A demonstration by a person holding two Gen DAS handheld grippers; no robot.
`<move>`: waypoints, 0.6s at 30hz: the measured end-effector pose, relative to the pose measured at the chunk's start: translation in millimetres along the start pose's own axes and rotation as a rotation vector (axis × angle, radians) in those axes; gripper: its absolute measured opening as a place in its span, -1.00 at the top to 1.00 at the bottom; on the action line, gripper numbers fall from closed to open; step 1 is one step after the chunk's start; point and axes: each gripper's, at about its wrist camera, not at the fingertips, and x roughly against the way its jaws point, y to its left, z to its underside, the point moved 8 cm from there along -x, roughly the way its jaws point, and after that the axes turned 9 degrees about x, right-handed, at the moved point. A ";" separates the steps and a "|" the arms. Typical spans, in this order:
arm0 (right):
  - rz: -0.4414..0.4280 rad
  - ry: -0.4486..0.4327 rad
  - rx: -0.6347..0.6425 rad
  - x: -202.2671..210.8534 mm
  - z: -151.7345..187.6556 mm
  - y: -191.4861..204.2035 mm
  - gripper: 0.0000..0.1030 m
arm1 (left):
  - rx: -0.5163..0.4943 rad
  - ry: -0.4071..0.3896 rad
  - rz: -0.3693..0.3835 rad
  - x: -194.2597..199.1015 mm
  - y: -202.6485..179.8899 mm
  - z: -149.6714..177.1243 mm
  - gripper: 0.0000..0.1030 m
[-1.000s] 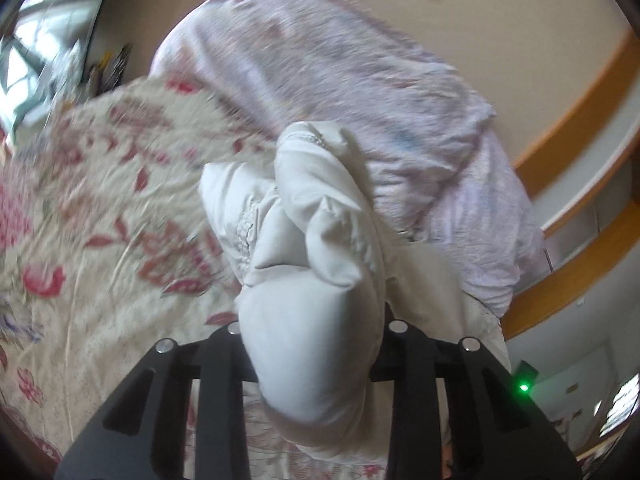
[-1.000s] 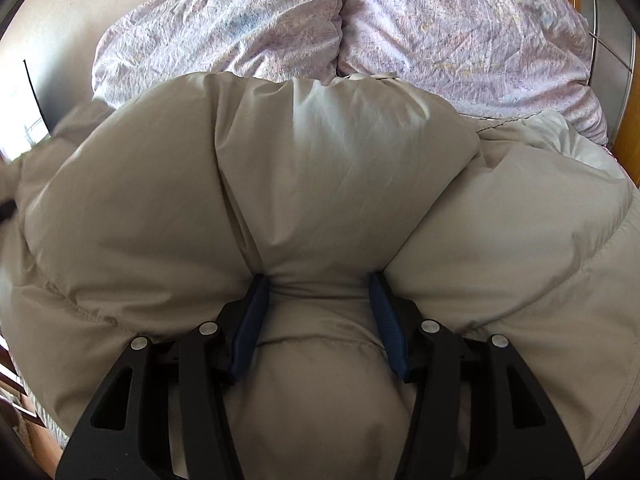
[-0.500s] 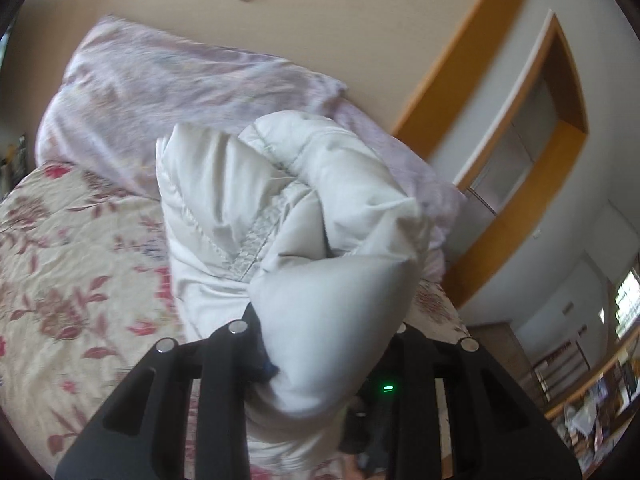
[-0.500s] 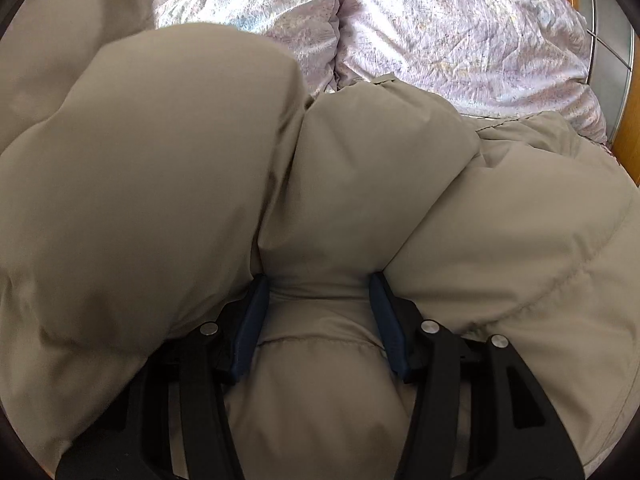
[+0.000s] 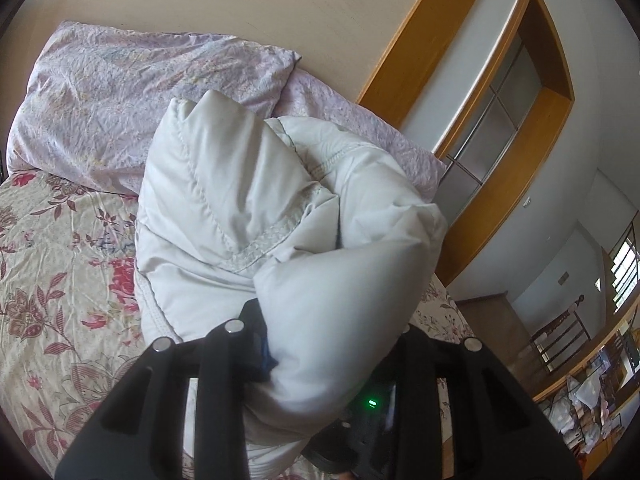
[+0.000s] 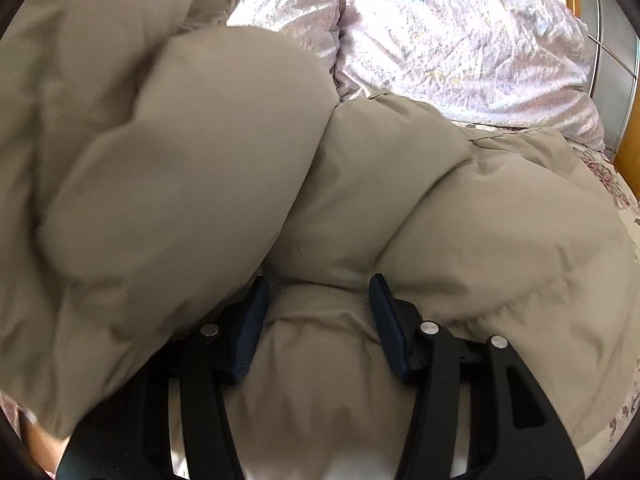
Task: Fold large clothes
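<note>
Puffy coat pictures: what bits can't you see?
- Left wrist view: the left gripper fingertips, buried under the coat it pinches.
- Right wrist view: the coat's left part is blurred, its whole shape cut off by the edges.
- Right wrist view: the bed, mostly covered by coat.

Puffy quilted jacket bunched up on the bed

The pale beige padded jacket [image 5: 280, 216] is lying heaped in thick folds near the head of the bed, stitched hem showing, one padded section [image 6: 180, 184] folding over the rest.
</note>
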 end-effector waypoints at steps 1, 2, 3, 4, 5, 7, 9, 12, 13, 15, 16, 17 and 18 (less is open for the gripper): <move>-0.003 -0.003 -0.002 3.1 1.1 -1.5 -0.06 | -0.002 0.004 0.003 -1.3 -1.9 1.6 0.37; -0.004 -0.008 -0.005 9.4 3.7 -2.7 -0.06 | -0.006 0.008 0.006 -2.9 -4.2 2.6 0.36; -0.003 -0.013 -0.007 13.9 5.6 -4.9 -0.06 | -0.010 0.014 0.010 -5.0 -7.4 5.1 0.36; 0.002 -0.018 -0.009 18.7 7.6 -7.5 -0.06 | -0.014 0.020 0.015 -7.1 -10.1 6.8 0.36; 0.009 -0.029 -0.011 25.6 10.1 -11.3 -0.06 | -0.017 0.026 0.021 -8.7 -13.0 9.0 0.36; 0.027 -0.043 -0.017 36.5 16.0 -17.4 -0.06 | -0.023 0.043 0.036 -13.1 -20.4 14.5 0.36; 0.058 -0.067 -0.022 51.5 23.4 -28.1 -0.06 | -0.031 0.058 0.051 -18.2 -28.5 19.8 0.36; 0.113 -0.091 -0.024 63.7 30.5 -44.1 -0.07 | -0.043 0.085 0.077 -26.2 -42.1 28.8 0.35; 0.133 -0.095 -0.029 67.6 33.8 -50.0 -0.12 | -0.046 0.094 0.085 -28.9 -46.4 31.5 0.35; 0.160 -0.096 -0.051 71.6 40.5 -64.8 -0.13 | -0.058 0.115 0.102 -35.9 -57.5 39.4 0.36; 0.165 -0.093 -0.064 72.9 43.5 -69.8 -0.13 | -0.063 0.126 0.110 -38.4 -62.3 42.5 0.36; 0.170 -0.088 -0.078 74.3 47.6 -76.9 -0.14 | -0.067 0.136 0.118 -42.0 -67.5 45.7 0.35; 0.179 -0.083 -0.093 75.0 51.7 -83.8 -0.14 | -0.071 0.151 0.130 -46.5 -74.0 50.0 0.36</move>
